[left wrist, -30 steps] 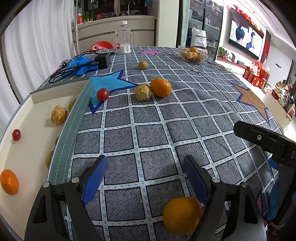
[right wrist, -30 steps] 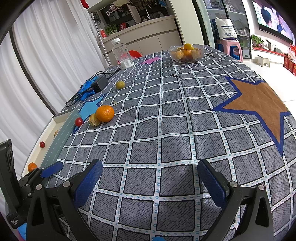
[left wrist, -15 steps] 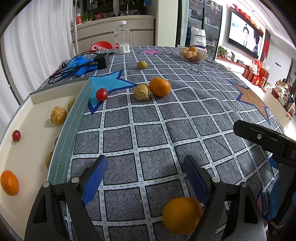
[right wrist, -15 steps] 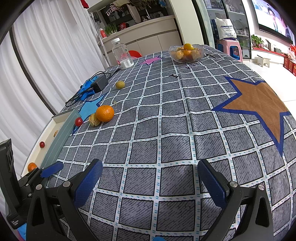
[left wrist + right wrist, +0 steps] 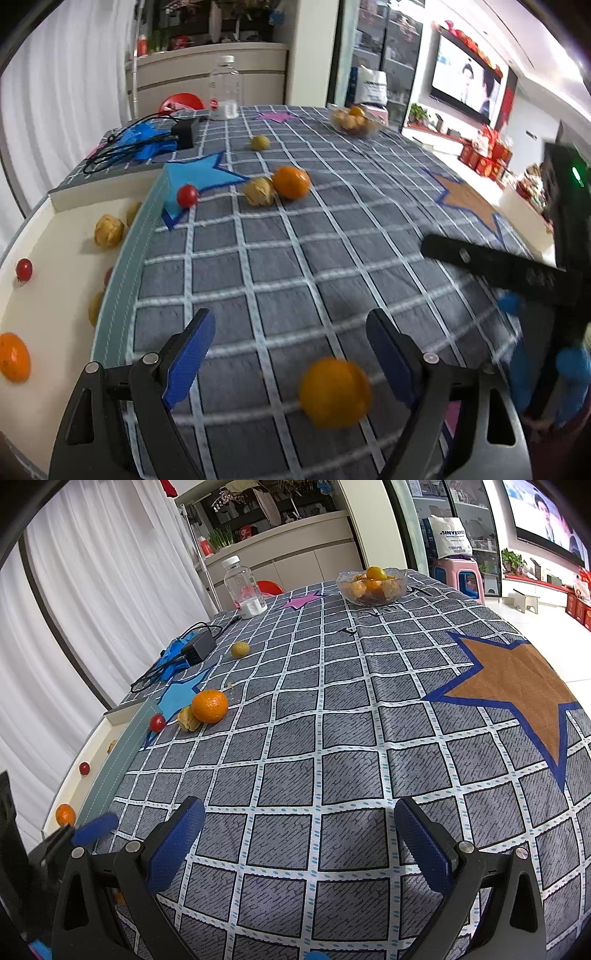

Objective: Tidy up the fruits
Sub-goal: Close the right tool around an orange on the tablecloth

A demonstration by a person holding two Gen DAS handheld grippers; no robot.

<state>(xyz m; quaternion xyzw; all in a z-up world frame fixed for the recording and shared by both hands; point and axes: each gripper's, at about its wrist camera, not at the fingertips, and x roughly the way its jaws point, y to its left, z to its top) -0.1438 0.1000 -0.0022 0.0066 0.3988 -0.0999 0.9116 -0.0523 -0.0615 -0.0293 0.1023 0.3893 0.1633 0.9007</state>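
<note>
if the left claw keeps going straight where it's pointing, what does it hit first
Probably the nearest orange, which lies between the open left claw, close to its right finger. If it passes over that, only checked tablecloth lies ahead. Depth is hard to judge in the fisheye view.

Near orange [image 5: 334, 391] between the left gripper's fingers: motion-blurred, can't tell if it touches the right finger [image 5: 391, 363]. Tray [image 5: 55, 236] cut off at left and bottom frame edges; tray orange [image 5: 13, 356] clipped by the left edge. Two fruits [image 5: 95, 306] behind the tray's inner wall half hidden, type unclear. Right gripper body [image 5: 517, 275] blurred, runs off frame. Glass bowl [image 5: 371, 585]: lower contents dark, can't identify. In right wrist view, left gripper [image 5: 94, 825] blurred, mostly out of frame.
</note>
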